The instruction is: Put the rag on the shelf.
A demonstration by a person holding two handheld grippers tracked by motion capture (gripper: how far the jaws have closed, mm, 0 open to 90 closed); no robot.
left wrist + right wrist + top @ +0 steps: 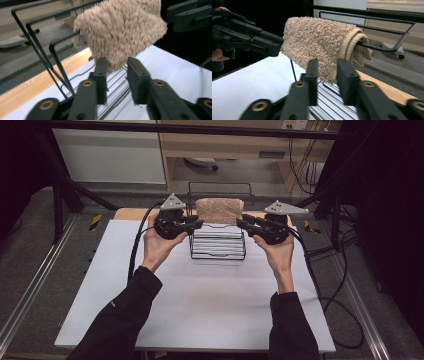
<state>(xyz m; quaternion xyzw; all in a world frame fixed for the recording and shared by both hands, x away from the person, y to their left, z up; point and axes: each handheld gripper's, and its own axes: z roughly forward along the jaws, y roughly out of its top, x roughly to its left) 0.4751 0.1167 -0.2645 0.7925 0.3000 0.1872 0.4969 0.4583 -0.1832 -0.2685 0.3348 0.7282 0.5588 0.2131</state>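
Both grippers sit at the ends of the towel, which hangs folded over a bar of the wire rack at the far middle of the table. Your left gripper is at the towel's left end and your right gripper at its right end. In each gripper view the jaws stand partly apart, with the towel's lower edge hanging just beyond or between the tips. The pads do not look pressed into the pile, so I judge that neither has a grip.

If you mean to lift the towel off, push both grippers a little further in, so that the pads straddle the full folded thickness and not just loose fluff. In the right gripper view the right end of the towel is a doubled layer rolled around the bar, so catch both layers or one will slip out. Keep the tips clear of the wire, because pinching the bar with the cloth would drag the rack along. Close both sides evenly, then raise them together and level, so that the towel does not snag or slide to one end.
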